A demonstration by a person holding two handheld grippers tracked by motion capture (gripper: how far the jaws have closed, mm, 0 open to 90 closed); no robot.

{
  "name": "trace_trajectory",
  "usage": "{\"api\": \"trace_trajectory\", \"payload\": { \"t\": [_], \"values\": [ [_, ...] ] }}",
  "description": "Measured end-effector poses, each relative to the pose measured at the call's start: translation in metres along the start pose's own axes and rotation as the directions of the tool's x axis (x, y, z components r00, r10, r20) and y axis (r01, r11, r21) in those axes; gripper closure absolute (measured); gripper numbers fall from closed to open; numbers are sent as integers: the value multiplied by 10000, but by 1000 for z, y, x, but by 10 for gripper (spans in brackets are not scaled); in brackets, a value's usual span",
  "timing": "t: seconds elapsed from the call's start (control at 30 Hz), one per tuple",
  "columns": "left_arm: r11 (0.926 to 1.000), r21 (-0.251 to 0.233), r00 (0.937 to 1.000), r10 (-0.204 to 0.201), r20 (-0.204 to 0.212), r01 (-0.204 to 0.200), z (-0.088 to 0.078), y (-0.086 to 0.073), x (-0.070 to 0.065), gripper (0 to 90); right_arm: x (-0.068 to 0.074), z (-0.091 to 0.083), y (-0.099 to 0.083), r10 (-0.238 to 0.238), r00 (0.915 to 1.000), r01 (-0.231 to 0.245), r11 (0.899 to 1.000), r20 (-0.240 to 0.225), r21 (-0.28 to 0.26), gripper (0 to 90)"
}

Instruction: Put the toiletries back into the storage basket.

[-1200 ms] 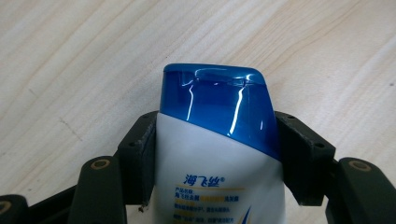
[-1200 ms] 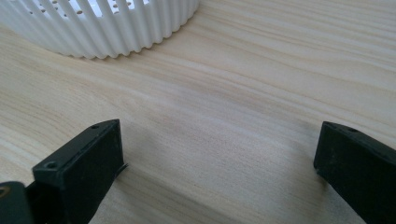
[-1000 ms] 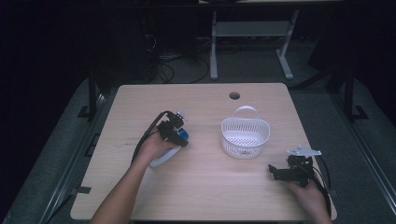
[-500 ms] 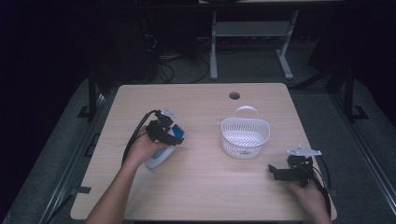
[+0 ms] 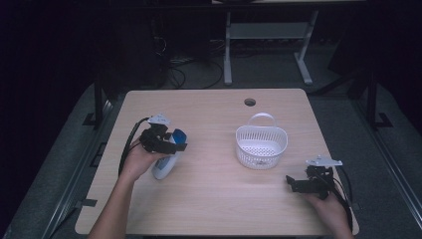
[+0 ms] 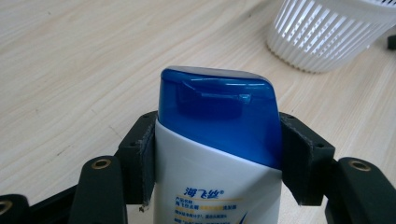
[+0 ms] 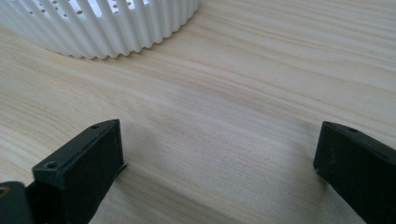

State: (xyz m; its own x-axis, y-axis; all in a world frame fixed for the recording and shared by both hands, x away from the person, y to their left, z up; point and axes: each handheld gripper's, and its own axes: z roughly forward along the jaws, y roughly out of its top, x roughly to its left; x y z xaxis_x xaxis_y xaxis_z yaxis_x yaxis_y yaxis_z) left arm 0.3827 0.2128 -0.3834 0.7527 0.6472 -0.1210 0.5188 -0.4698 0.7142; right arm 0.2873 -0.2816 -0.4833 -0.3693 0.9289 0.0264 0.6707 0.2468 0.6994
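The left tongs (image 6: 212, 154) are closed on the white shampoo bottle (image 6: 217, 140) just below its blue cap (image 6: 217, 107), holding it slanted over the tabletop (image 5: 214, 194), probably to carry it to the white basket (image 5: 262, 145). The right tongs (image 7: 219, 163) rest wide open and empty near that basket.

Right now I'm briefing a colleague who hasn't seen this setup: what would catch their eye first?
Probably the white bottle with the blue cap, clamped between the pads of the left gripper at the table's left side. Next, the white slotted basket standing right of the middle of the wooden table. The right gripper rests near the front right corner, jaws open and empty.
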Motion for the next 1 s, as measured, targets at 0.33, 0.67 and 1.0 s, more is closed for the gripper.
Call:
{"api": "trace_trajectory", "payload": {
  "t": [0.33,0.67,1.0],
  "values": [
    [9937,-1116,9997,-83,237,109,-18,-9,4,378,0,0,0,-3,10000,3,10000,-16,0,8],
    [9821,-1885,9994,23,352,44,-33,-11,5,379,0,0,0,0,10000,0,10000,-3,0,9],
    [9513,-3072,9934,576,994,-244,-38,-8,-2,378,0,0,0,-3,10000,3,10000,-9,1,9]
  ]
}}
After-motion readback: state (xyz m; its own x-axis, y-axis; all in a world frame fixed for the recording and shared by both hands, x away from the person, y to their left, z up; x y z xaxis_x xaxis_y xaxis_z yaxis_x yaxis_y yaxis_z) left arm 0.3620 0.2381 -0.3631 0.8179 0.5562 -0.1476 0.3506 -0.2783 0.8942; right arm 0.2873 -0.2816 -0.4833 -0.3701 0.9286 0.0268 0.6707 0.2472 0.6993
